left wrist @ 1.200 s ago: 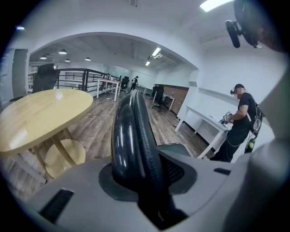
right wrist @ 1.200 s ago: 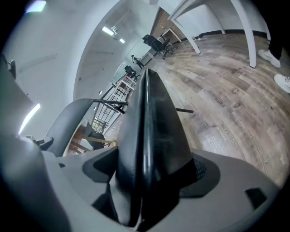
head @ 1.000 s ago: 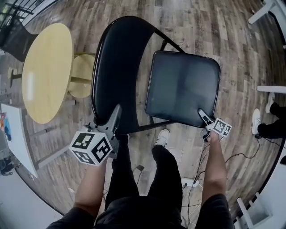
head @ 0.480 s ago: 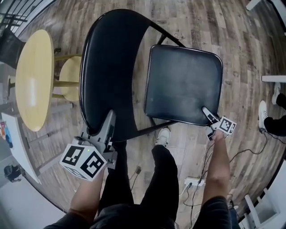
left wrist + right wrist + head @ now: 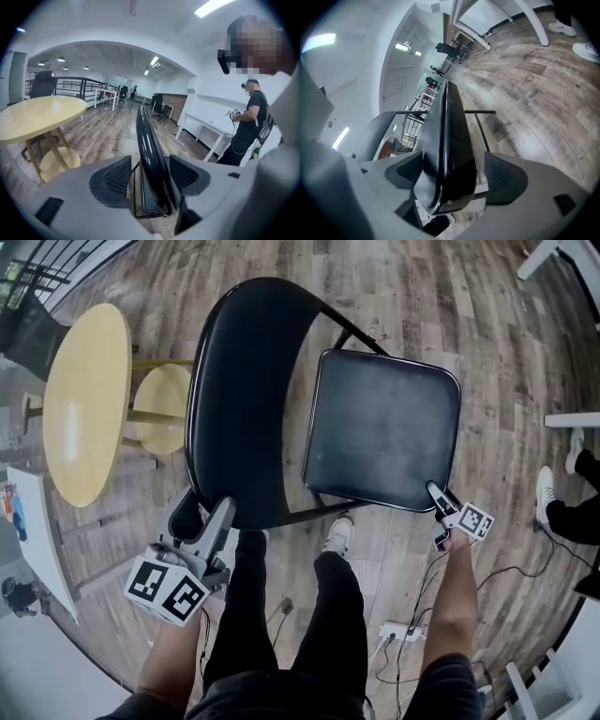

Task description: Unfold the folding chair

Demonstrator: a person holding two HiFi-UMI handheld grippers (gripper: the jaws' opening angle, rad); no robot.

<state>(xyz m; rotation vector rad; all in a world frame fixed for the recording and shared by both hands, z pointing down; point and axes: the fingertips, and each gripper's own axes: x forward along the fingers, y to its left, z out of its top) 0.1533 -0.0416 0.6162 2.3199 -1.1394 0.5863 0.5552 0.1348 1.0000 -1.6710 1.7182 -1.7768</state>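
One folding chair (image 5: 281, 409), seat standing out from the backrest, with my two grippers at its near edges.

In the head view I count one chair filling the middle, backrest (image 5: 234, 399) toward 10 o'clock and seat (image 5: 384, 427) toward 2 o'clock. One round yellow table (image 5: 84, 399) sits at 9 o'clock, with one stool (image 5: 161, 409) between it and the backrest, then the two grippers. Against a second ago, my left gripper (image 5: 151, 174) has drawn back toward 7 o'clock at the backrest's lower rim. Its jaws have just been opening and now stand spread wide, the rim upright between the pads (floor shows at the left pad's side). My right gripper (image 5: 435, 493) has kept to the seat's near corner at 4 o'clock. Its jaws are apart around that corner, one finger on top, a gap at the other pad.
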